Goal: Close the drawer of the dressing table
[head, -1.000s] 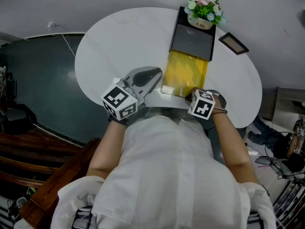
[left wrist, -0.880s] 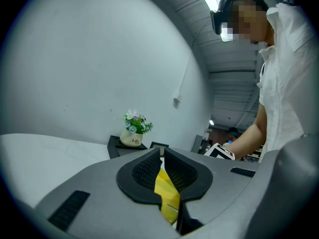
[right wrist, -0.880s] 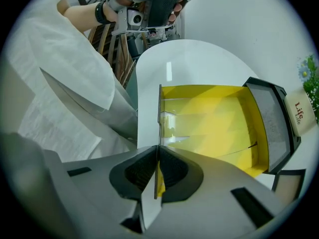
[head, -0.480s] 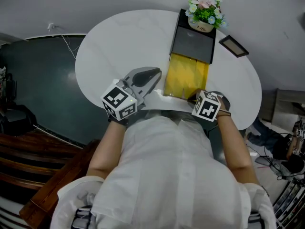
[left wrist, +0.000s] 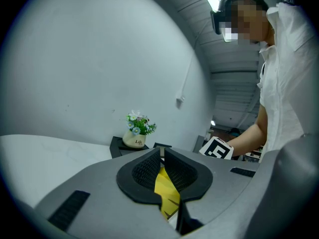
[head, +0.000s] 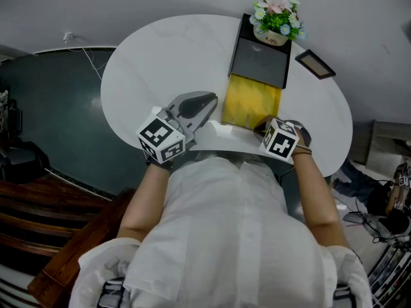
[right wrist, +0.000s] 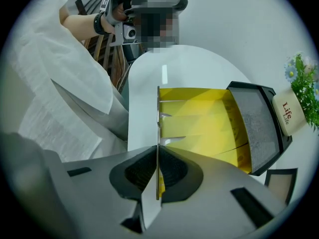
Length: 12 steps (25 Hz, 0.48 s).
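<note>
A black box (head: 259, 58) stands at the far side of the white oval table (head: 160, 50), and its yellow drawer (head: 250, 101) is pulled out toward me. My right gripper (head: 263, 128) points steeply down at the drawer's near end. In the right gripper view the jaws (right wrist: 158, 153) are shut on the drawer's thin upright front panel (right wrist: 158, 113), with the yellow inside (right wrist: 199, 123) beyond. My left gripper (head: 212, 98) hovers level over the table left of the drawer. Its jaws (left wrist: 162, 151) are shut with nothing in them.
A pot of flowers (head: 275, 18) sits on top of the black box. A small dark picture frame (head: 314, 58) lies to its right. My body presses against the table's near edge. A wooden chair (head: 77, 236) stands at the lower left on dark floor.
My right gripper has shifted slightly to the right at the drawer's front, still gripping the panel. The left gripper has stayed where it was.
</note>
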Each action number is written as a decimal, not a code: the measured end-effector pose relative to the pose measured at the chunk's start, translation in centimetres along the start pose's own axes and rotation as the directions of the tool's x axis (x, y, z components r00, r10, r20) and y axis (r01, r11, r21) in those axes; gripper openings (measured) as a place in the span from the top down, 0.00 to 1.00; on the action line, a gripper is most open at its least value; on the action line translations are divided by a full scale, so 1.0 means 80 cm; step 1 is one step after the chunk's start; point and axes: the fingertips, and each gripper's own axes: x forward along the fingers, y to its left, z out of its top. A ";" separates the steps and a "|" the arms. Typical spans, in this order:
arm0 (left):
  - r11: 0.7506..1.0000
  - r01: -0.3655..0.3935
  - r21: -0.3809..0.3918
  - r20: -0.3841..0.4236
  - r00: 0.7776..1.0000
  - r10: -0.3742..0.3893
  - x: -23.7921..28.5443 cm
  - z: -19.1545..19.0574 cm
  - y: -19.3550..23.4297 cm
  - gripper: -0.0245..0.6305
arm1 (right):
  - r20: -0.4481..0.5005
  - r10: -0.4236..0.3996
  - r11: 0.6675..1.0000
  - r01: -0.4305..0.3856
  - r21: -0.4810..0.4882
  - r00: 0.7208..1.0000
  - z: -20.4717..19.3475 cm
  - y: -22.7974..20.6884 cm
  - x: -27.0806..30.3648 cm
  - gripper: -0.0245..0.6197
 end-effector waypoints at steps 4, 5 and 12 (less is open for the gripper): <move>1.000 -0.005 0.001 -0.003 1.000 0.005 0.003 0.000 0.003 0.93 | 0.000 -0.009 1.000 0.009 0.004 1.000 -0.001 -0.011 -0.002 0.93; 1.000 -0.006 0.001 -0.004 1.000 0.006 0.004 0.000 0.004 0.93 | 0.000 -0.012 1.000 0.012 0.004 1.000 -0.001 -0.014 -0.002 0.93; 1.000 -0.009 -0.005 -0.007 1.000 0.009 0.011 0.000 0.005 0.93 | 0.007 -0.028 1.000 0.028 0.007 1.000 0.000 -0.033 -0.005 0.93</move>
